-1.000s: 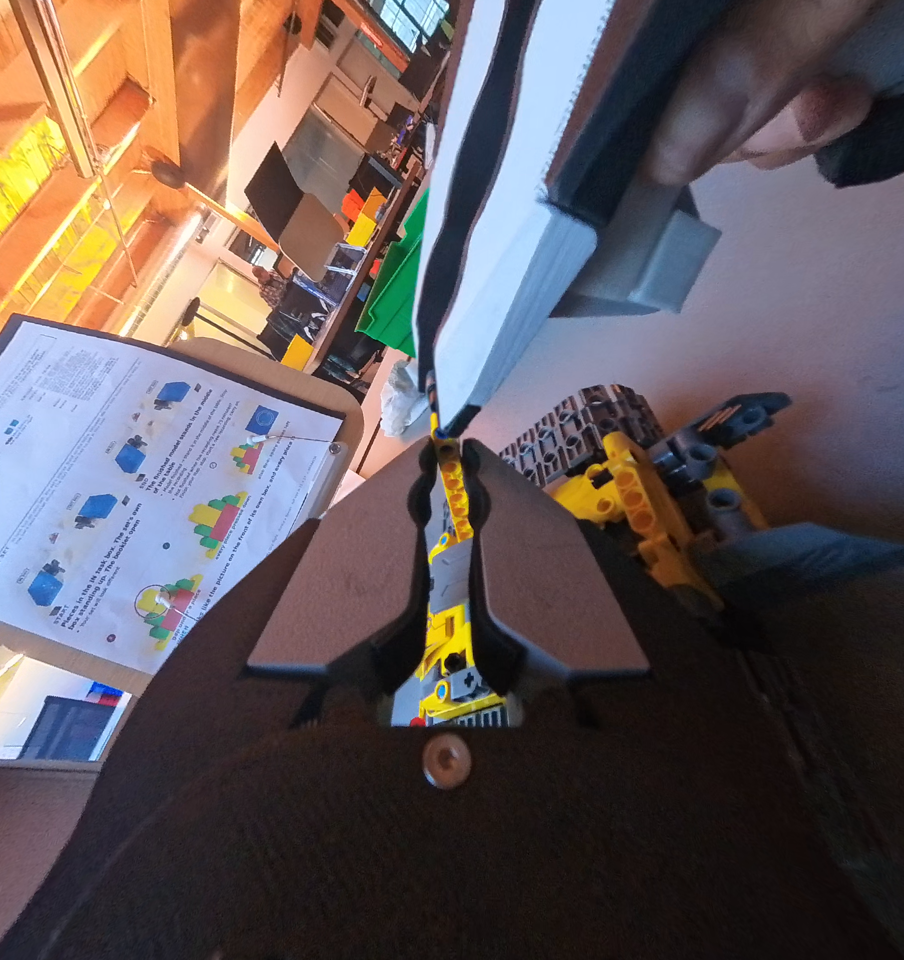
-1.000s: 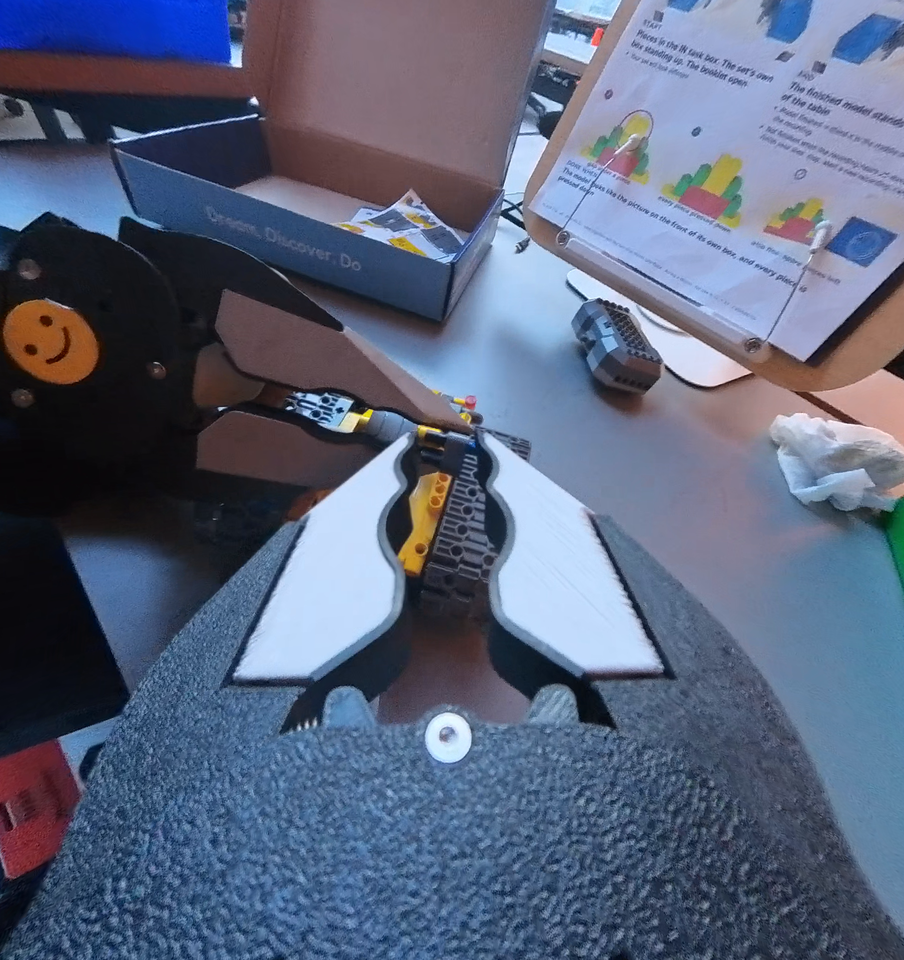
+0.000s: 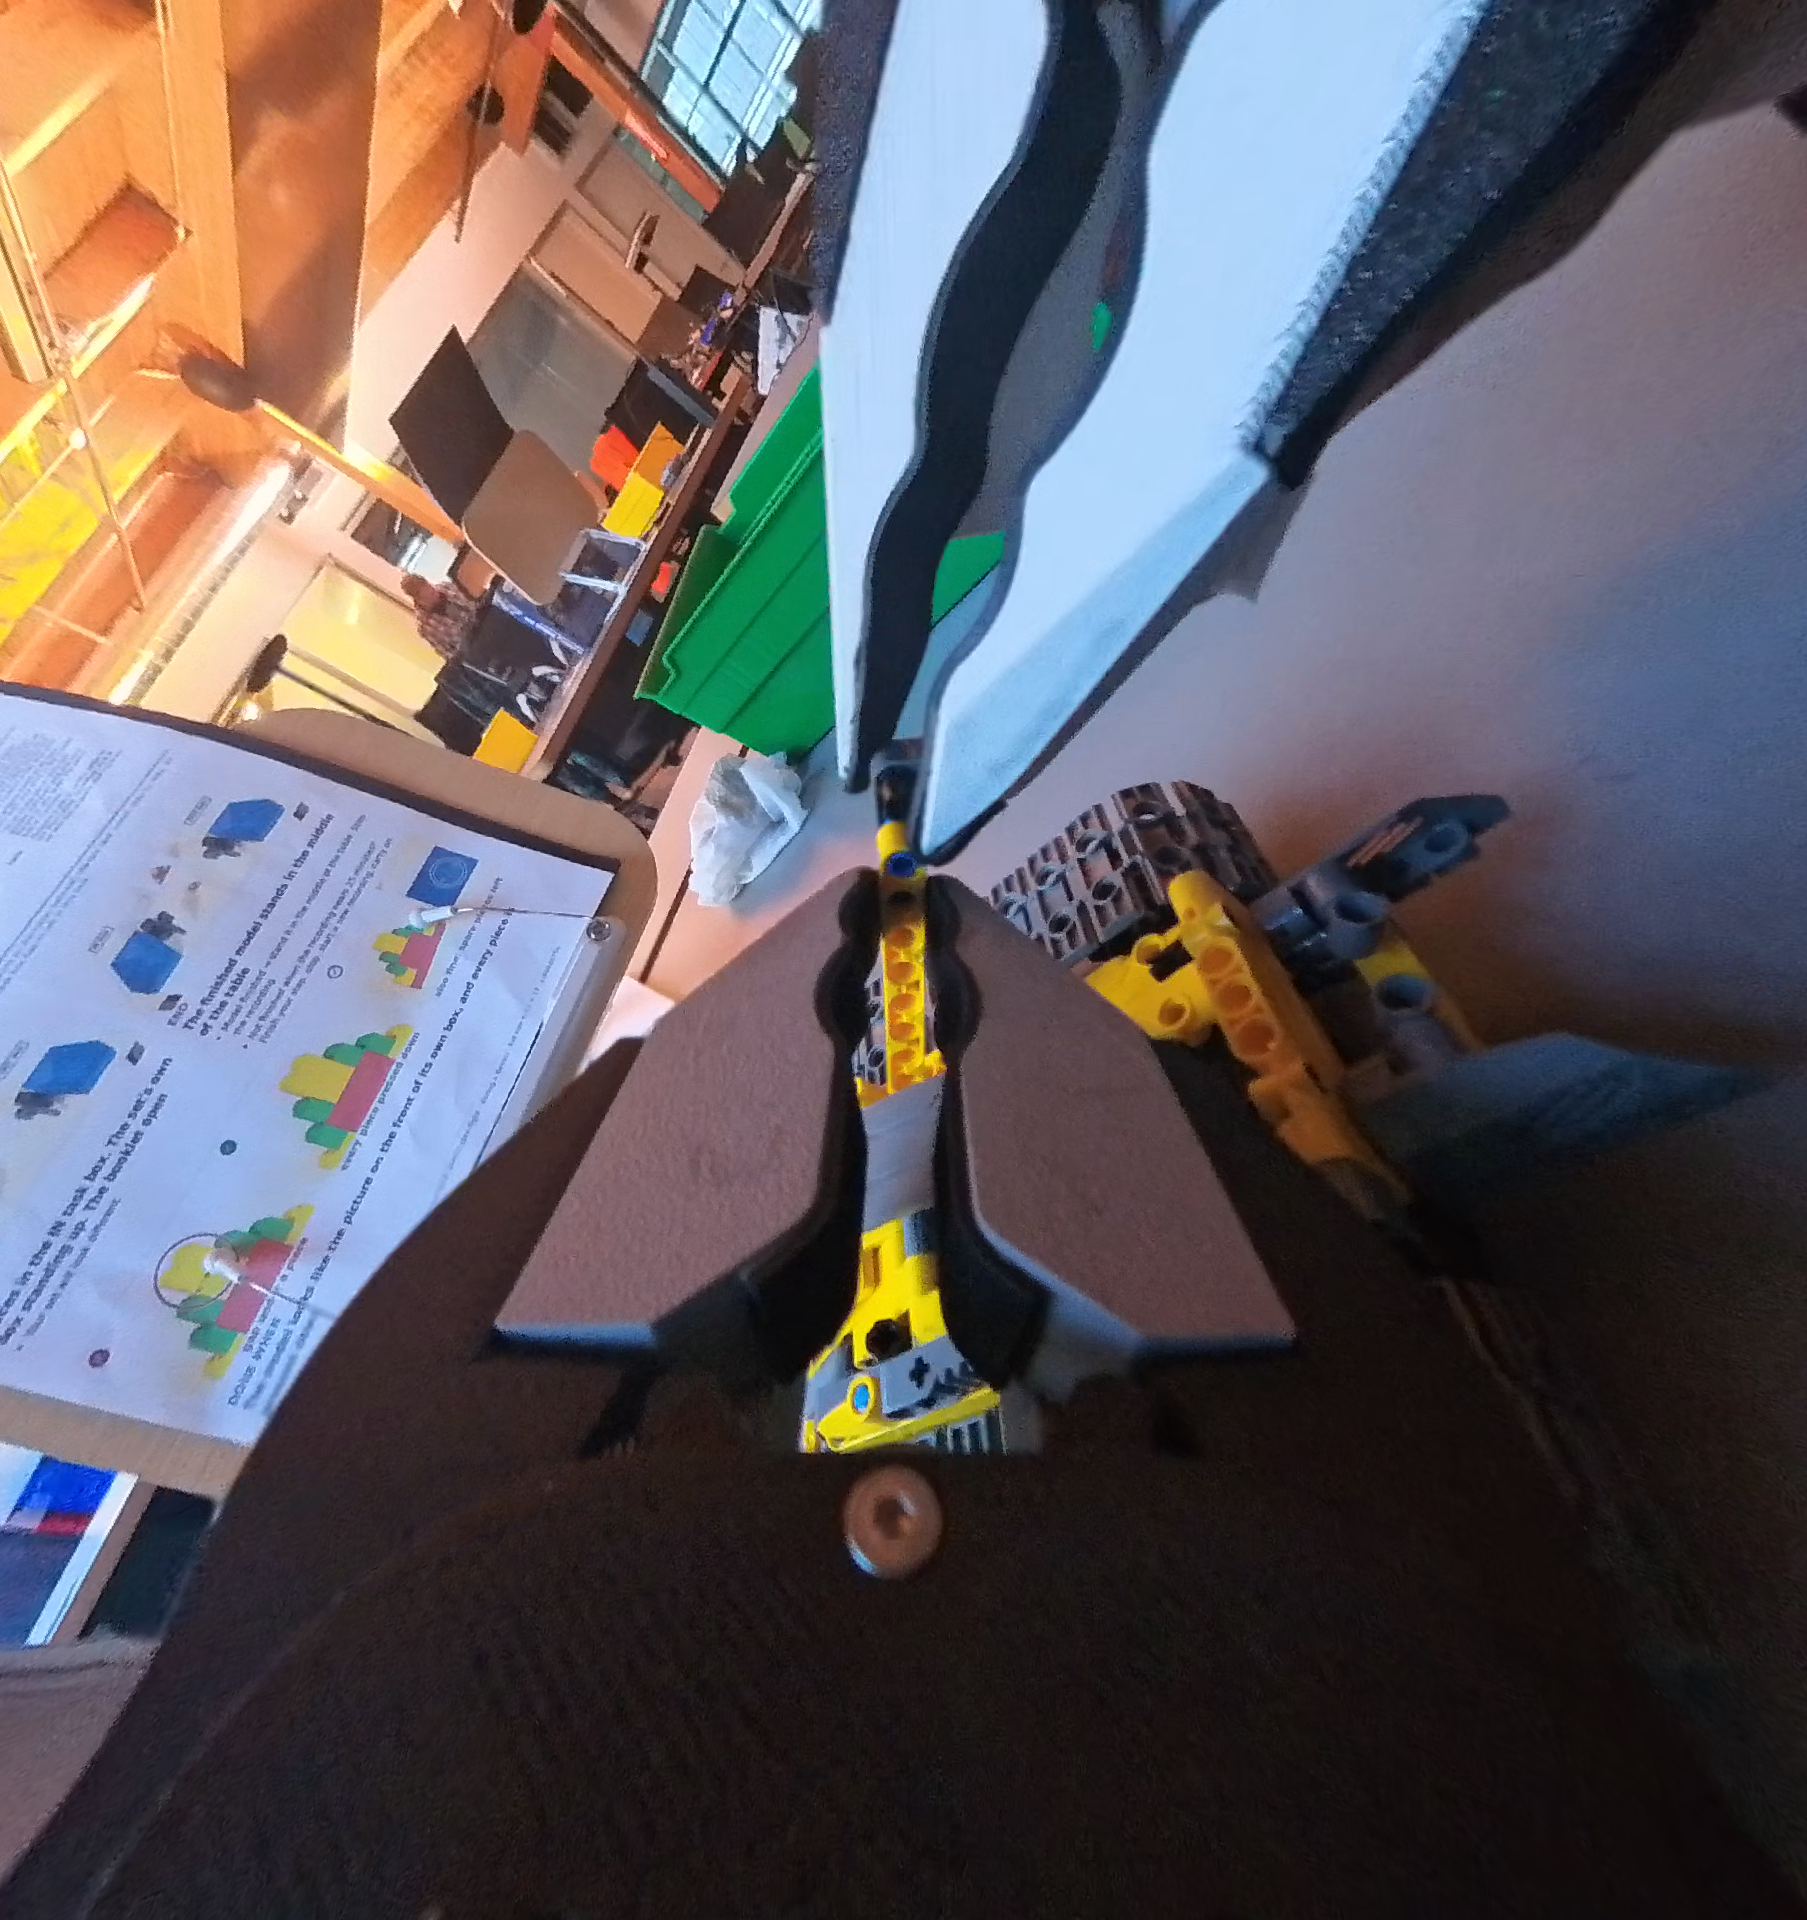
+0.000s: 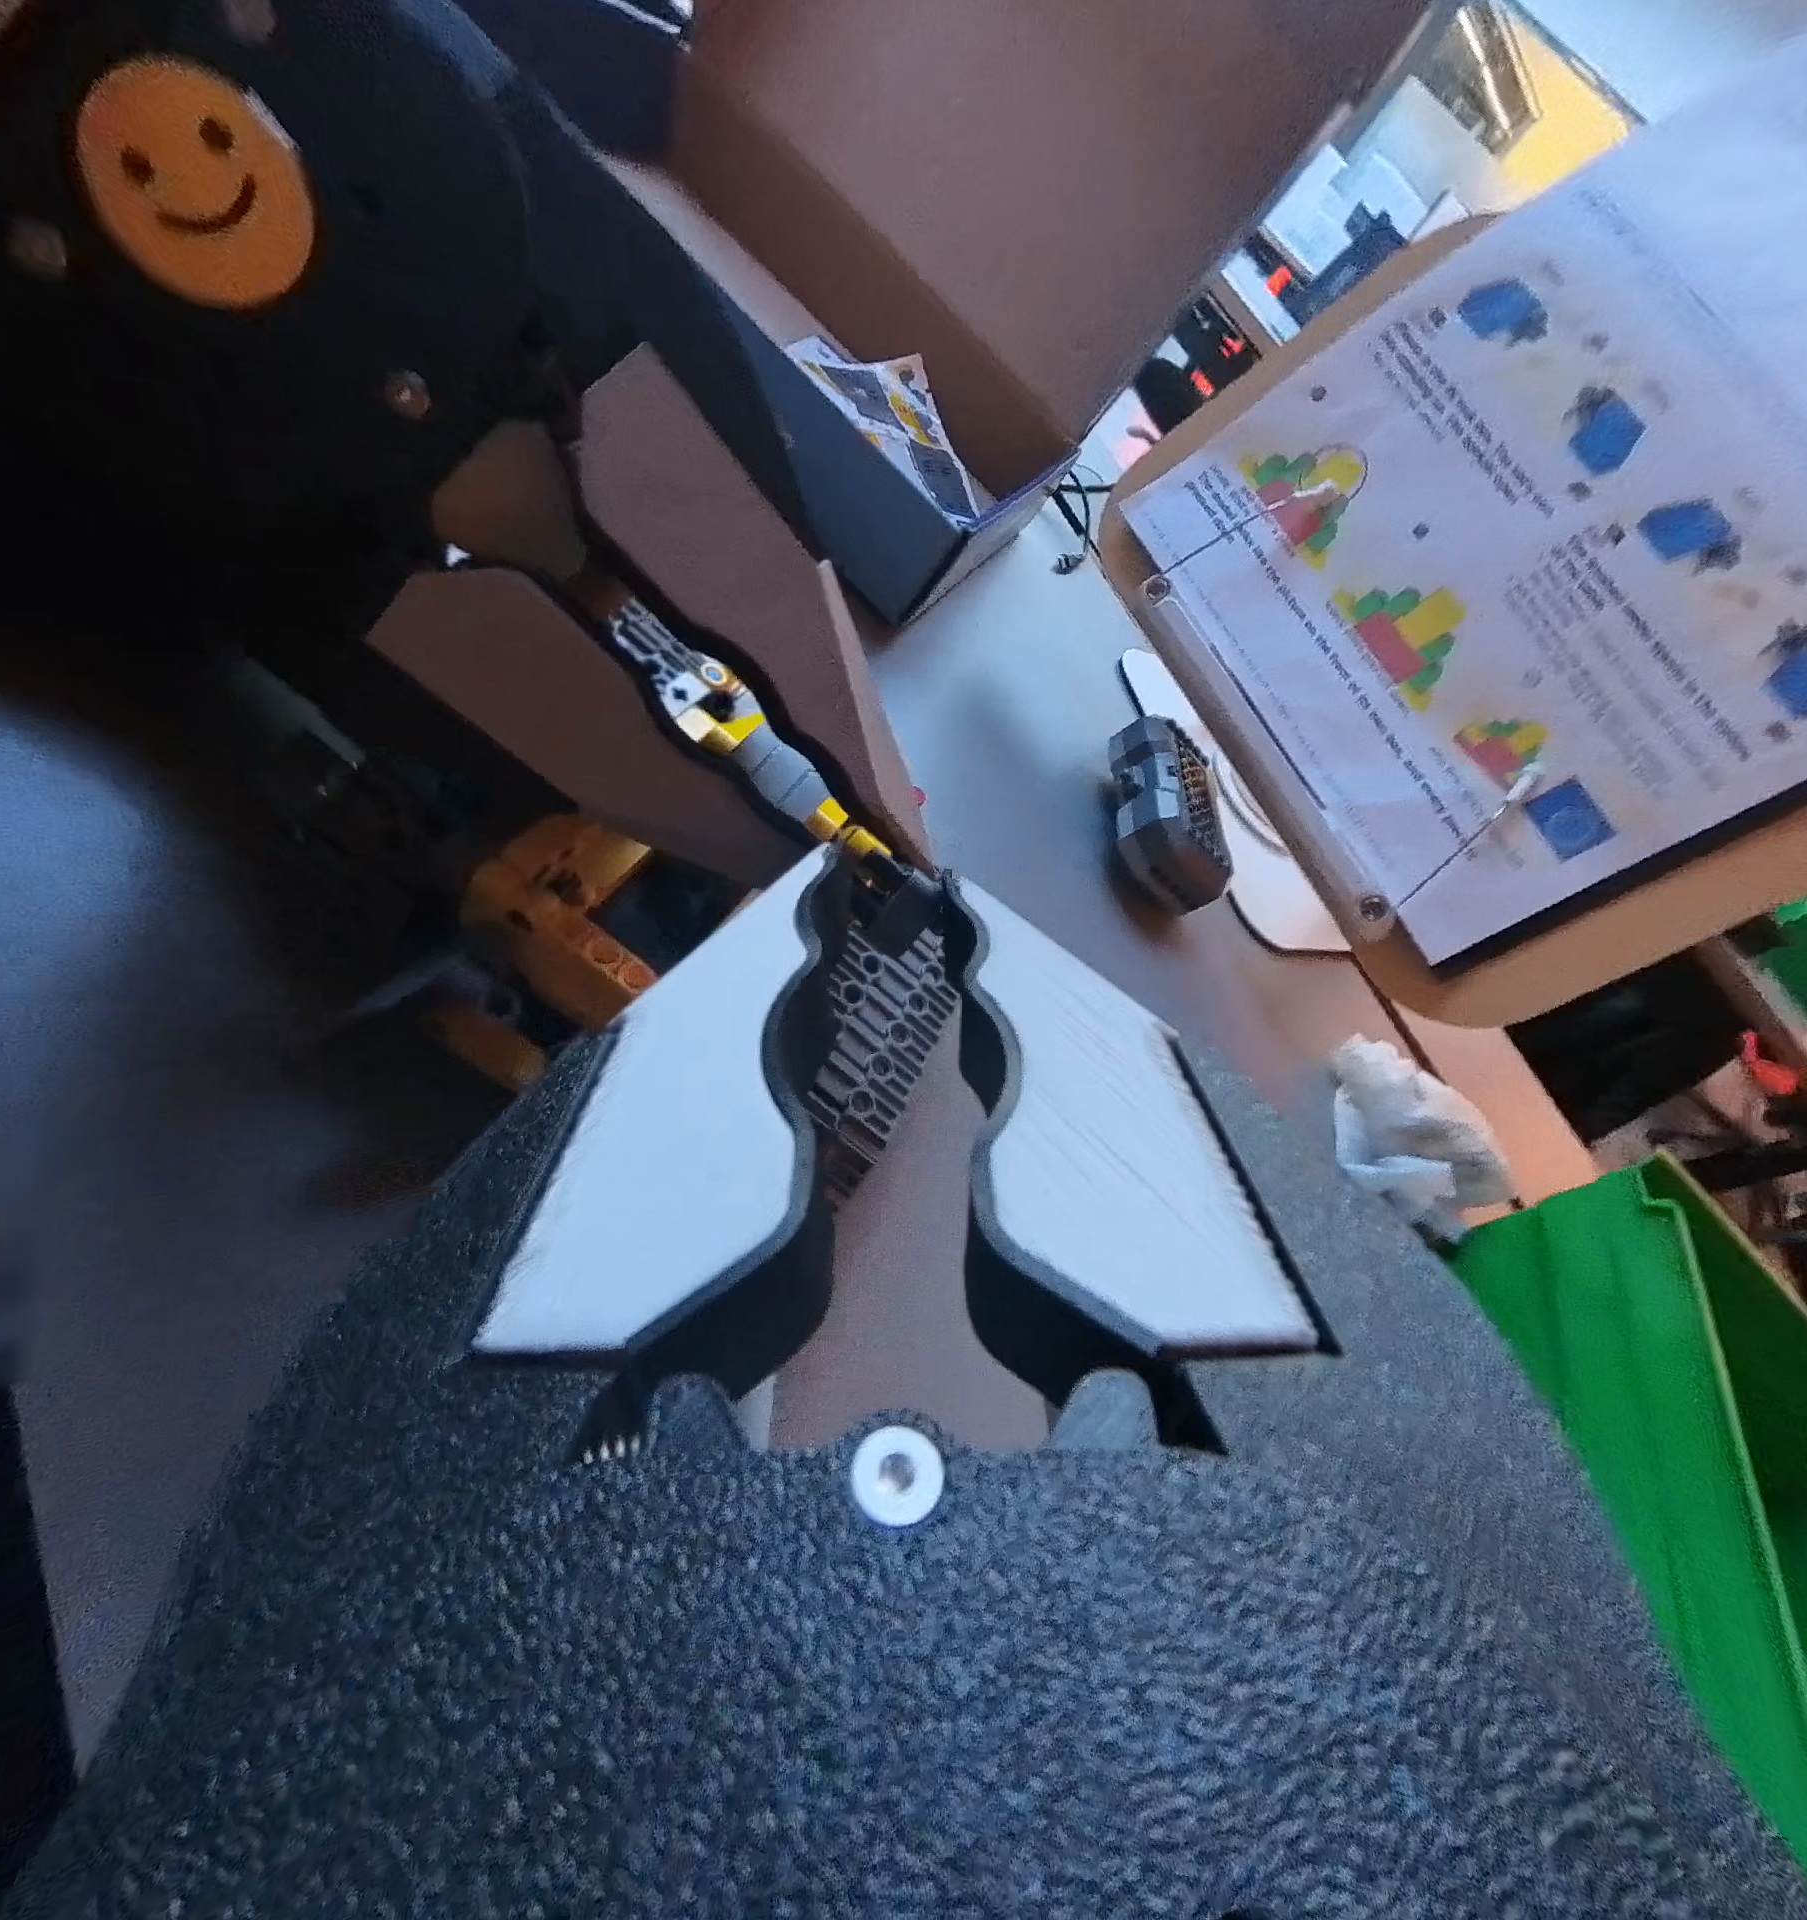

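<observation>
Your left gripper [image 3: 904,904] is clamped on the yellow beam [image 3: 904,987]; your right gripper [image 4: 894,894], which has risen, grips its black tip [image 4: 904,904]. The instruction board [image 4: 1501,582] stands beside.

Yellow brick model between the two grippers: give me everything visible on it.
The yellow brick model looks like plastic: yellow perforated beams, grey connector pieces and a dark grey ribbed track looped at one end. It rests on the pale table. A narrow yellow-and-grey arm sticks out and is clamped lengthwise in the left gripper, whose brown jaws are shut on it. The right gripper, white-jawed, pinches a small black piece at that arm's tip. The model's underside is hidden.
</observation>
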